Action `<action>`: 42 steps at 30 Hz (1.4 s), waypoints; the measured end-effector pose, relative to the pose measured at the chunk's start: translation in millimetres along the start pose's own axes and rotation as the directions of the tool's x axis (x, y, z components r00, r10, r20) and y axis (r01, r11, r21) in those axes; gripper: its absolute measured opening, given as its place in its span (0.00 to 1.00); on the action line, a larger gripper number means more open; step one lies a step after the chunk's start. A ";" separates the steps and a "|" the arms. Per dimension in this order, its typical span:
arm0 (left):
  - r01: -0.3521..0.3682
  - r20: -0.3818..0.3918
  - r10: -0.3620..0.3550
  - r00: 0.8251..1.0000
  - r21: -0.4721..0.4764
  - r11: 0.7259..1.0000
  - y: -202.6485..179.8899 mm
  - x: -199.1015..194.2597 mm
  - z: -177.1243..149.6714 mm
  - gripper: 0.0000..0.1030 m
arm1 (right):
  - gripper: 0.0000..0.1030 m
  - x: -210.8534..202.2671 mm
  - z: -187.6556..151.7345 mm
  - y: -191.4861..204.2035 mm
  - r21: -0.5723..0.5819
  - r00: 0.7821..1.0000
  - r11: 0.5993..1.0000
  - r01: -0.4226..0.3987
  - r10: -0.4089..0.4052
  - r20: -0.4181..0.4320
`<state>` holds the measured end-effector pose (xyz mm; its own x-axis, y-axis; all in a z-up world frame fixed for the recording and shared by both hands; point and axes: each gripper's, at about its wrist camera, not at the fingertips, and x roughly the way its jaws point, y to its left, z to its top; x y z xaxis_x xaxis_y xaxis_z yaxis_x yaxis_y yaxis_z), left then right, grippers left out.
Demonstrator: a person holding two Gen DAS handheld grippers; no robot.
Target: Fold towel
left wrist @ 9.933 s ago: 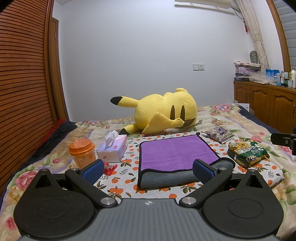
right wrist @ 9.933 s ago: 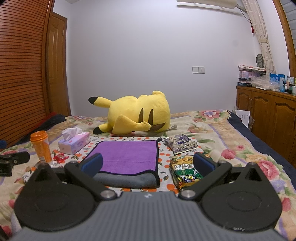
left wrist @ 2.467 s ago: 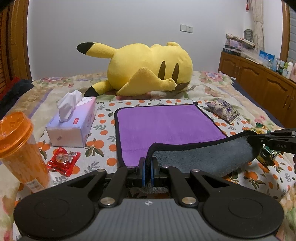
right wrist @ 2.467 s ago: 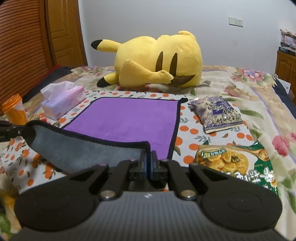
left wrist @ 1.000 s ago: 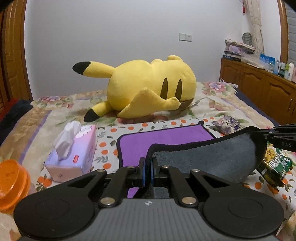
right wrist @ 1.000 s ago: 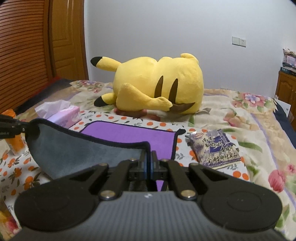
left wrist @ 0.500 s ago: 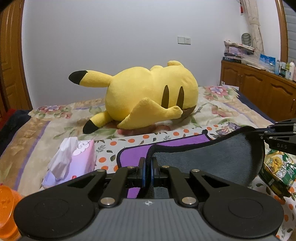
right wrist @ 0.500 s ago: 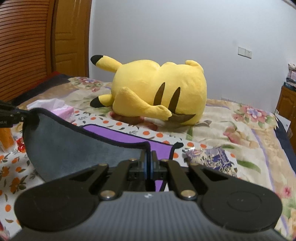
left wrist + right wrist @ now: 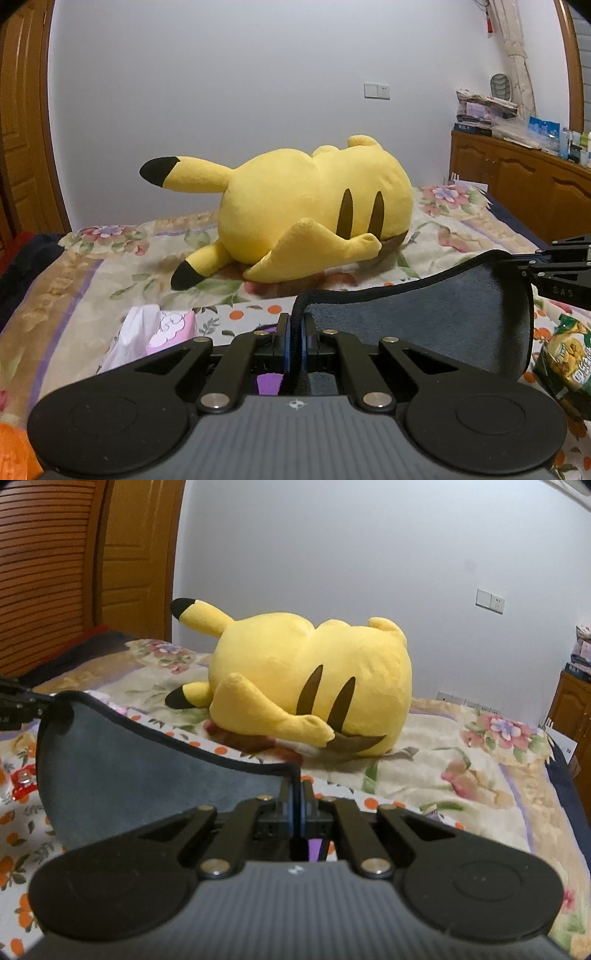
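Fingers (image 9: 284,341) of the left gripper (image 9: 294,341) are pressed together on a corner of the towel (image 9: 424,325), the black piped hem rising straight out of the blue pads. Left wrist view: the towel hangs in the air above the bed (image 9: 110,266), grey side toward the camera, spanning across to the right gripper (image 9: 524,264), which pinches the far corner at the right edge. The hem sags in a shallow curve between the two holds. A sliver of purple shows below the pads, so the other face is purple. Plush (image 9: 306,210) lies beyond, tissue box (image 9: 162,332) at lower left, snack bag (image 9: 565,354) at lower right.

Judgement on handling: soft, light, limp microfibre-type cloth; no stiffness, drapes at once under its own weight. Pile looks grippy, not slippery; not fragile. Best holds are the hemmed corners, as now, since the piping gives the pads a ridge to bite on.

Right wrist view: right gripper (image 9: 296,805) likewise clamped on its corner, hem emerging just above the pads. Grey face stretches left to the left gripper (image 9: 40,701), seen at the frame edge. Purple strip visible again under the pads. Lower part of the towel is hidden behind the gripper body; I cannot tell whether it touches the bed. Red candy (image 9: 24,779) lies on the bed at left.
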<state>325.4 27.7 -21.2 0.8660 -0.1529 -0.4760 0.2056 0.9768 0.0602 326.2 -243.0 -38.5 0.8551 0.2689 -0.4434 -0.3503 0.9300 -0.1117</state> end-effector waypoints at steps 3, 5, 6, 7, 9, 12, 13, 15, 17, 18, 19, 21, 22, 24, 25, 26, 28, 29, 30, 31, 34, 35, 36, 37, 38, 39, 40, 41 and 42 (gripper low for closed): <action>-0.002 0.004 0.002 1.000 -0.002 1.000 -0.8 6.9 5.7 0.06 | 0.04 8.0 4.7 -0.5 -0.015 1.000 1.000 0.009 -0.009 0.003; -0.013 0.007 0.013 1.000 -0.001 1.000 -1.1 11.1 7.8 0.06 | 0.04 12.9 7.7 -2.7 -0.015 1.000 1.000 0.016 -0.015 0.005; -0.021 0.008 0.021 1.000 0.007 1.000 -1.9 13.5 8.3 0.06 | 0.04 14.8 9.1 -3.5 -0.015 1.000 1.000 0.018 -0.018 0.007; -0.033 0.011 0.033 0.999 0.014 0.999 -2.9 15.8 8.8 0.06 | 0.04 17.1 10.6 -4.3 -0.015 1.000 1.000 0.021 -0.021 0.009; -0.046 0.014 0.045 0.999 0.019 0.999 -2.9 20.6 10.6 0.06 | 0.04 22.1 12.6 -5.1 -0.023 1.000 0.999 0.030 -0.030 0.009; -0.061 0.016 0.061 0.998 0.015 0.998 -0.3 27.7 13.0 0.06 | 0.04 27.1 15.8 -4.6 -0.049 0.999 0.998 0.038 -0.037 0.013; -0.063 0.013 0.063 0.998 0.014 0.998 0.6 30.5 14.0 0.06 | 0.04 28.8 17.0 -4.4 -0.055 0.999 0.998 0.039 -0.038 0.014; -0.070 0.014 0.069 0.998 0.014 0.997 1.5 36.0 15.9 0.06 | 0.04 32.0 19.0 -4.5 -0.066 0.999 0.997 0.044 -0.042 0.018; -0.082 0.014 0.082 0.997 0.019 0.996 1.5 41.6 16.8 0.06 | 0.04 35.7 20.2 -5.0 -0.070 0.999 0.996 0.049 -0.047 0.020; -0.088 0.013 0.088 0.996 0.020 0.996 1.6 44.3 17.2 0.06 | 0.04 38.4 20.5 -5.5 -0.071 0.999 0.996 0.051 -0.050 0.019; -0.092 0.012 0.092 0.996 0.021 0.996 1.9 47.0 17.4 0.06 | 0.04 40.7 20.4 -5.8 -0.072 0.998 0.996 0.054 -0.053 0.018; -0.104 0.011 0.103 0.995 0.022 0.994 1.7 53.4 17.7 0.06 | 0.04 46.0 20.3 -6.3 -0.074 0.998 0.995 0.061 -0.060 0.016; -0.107 0.007 0.107 0.994 0.022 0.994 1.6 56.7 17.5 0.06 | 0.04 49.1 20.0 -6.1 -0.076 0.998 0.995 0.065 -0.064 0.013; -0.121 0.000 0.121 0.993 0.025 0.992 1.4 63.8 16.3 0.06 | 0.04 54.3 19.0 -5.8 -0.084 0.998 0.994 0.070 -0.069 0.008; -0.125 -0.002 0.126 0.992 0.023 0.992 1.4 66.8 15.3 0.06 | 0.04 57.7 18.3 -5.5 -0.084 0.998 0.994 0.070 -0.070 0.003; -0.128 -0.006 0.128 0.992 0.018 0.992 2.0 70.4 14.0 0.06 | 0.04 60.7 17.2 -5.3 -0.084 0.997 0.994 0.070 -0.071 -0.006; -0.135 -0.011 0.135 0.991 0.009 0.991 3.2 77.2 11.3 0.06 | 0.04 68.7 14.3 -3.4 -0.097 0.997 0.992 0.076 -0.078 -0.024; -0.138 -0.017 0.138 0.990 0.007 0.990 3.8 80.8 10.0 0.06 | 0.04 72.0 12.7 -2.2 -0.104 0.996 0.991 0.082 -0.085 -0.028; -0.141 -0.021 0.141 0.990 0.003 0.990 4.4 84.8 8.6 0.06 | 0.04 76.5 10.7 -1.2 -0.110 0.995 0.990 0.086 -0.090 -0.037; -0.144 -0.027 0.144 0.989 0.000 0.990 5.0 88.9 6.6 0.06 | 0.04 79.7 9.1 -0.7 -0.110 0.995 0.990 0.089 -0.094 -0.045; -0.153 -0.044 0.153 0.987 0.000 0.988 5.3 98.6 1.4 0.06 | 0.04 92.6 5.8 0.4 -0.112 0.992 0.989 0.097 -0.105 -0.072; -0.155 -0.049 0.155 0.987 0.003 0.988 5.4 102.1 -0.1 0.06 | 0.04 95.7 5.1 0.8 -0.112 0.991 0.989 0.098 -0.107 -0.080; -0.156 -0.056 0.156 0.986 0.006 0.988 5.5 105.6 -1.9 0.06 | 0.04 99.7 4.3 1.2 -0.111 0.990 0.989 0.097 -0.107 -0.090; -0.157 -0.062 0.157 0.986 0.007 0.988 6.1 108.9 -3.5 0.06 | 0.04 102.8 3.6 1.4 -0.111 0.989 0.989 0.098 -0.109 -0.099; -0.156 -0.070 0.156 0.985 0.007 0.988 6.4 112.4 -5.2 0.06 | 0.04 106.2 2.0 1.6 -0.111 0.988 0.989 0.102 -0.113 -0.103; -0.153 -0.079 0.153 0.985 0.007 0.988 7.0 115.5 -6.6 0.06 | 0.04 109.8 0.4 1.9 -0.112 0.986 0.988 0.102 -0.115 -0.117; -0.153 -0.087 0.153 0.984 0.003 0.988 7.5 118.5 -8.3 0.06 | 0.04 112.2 -1.0 2.3 -0.113 0.985 0.988 0.103 -0.116 -0.124; -0.155 -0.096 0.155 0.983 0.005 0.988 7.5 121.4 -10.2 0.06 | 0.04 114.5 -2.2 3.2 -0.116 0.984 0.988 0.103 -0.118 -0.132; -0.157 -0.103 0.157 0.982 0.010 0.988 7.1 123.9 -12.0 0.06 | 0.04 116.5 -3.0 4.2 -0.122 0.983 0.987 0.101 -0.118 -0.141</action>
<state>428.7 17.5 -90.3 0.8362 0.0189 -0.5482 0.0717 0.9871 0.1434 423.2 -208.6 -93.3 0.8280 0.1194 -0.5478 -0.3062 0.9148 -0.2634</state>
